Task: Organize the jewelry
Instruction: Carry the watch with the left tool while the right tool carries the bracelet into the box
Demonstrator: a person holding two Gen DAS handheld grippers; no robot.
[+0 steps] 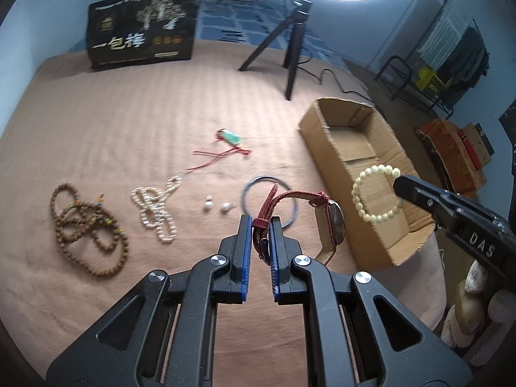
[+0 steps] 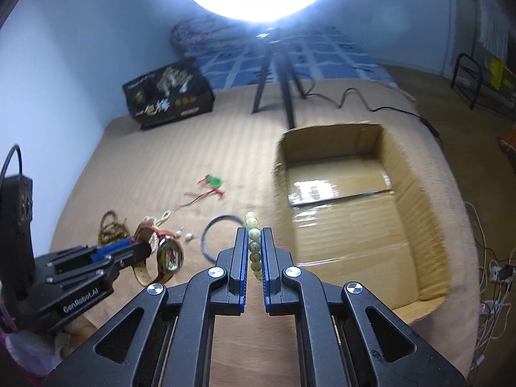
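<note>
Two tools clenched: left tool (image 1: 260, 225) pinching limp watch (image 1: 333, 225) by its strap beside cardboard box (image 1: 396, 251); right tool (image 2: 254, 242) gripping light, probably slippery bead bracelet (image 1: 375, 193) over it.

Two wrist cameras, low over a bed, both facing its far end.

The left wrist view looks along its own fingers from the left, close above the sheet. The right wrist view looks from further right, nearer the cardboard box (image 2: 416, 213). Both share the box (image 1: 325, 148), the tripod (image 1: 290, 51), and the dark bag (image 1: 142, 29).
</note>
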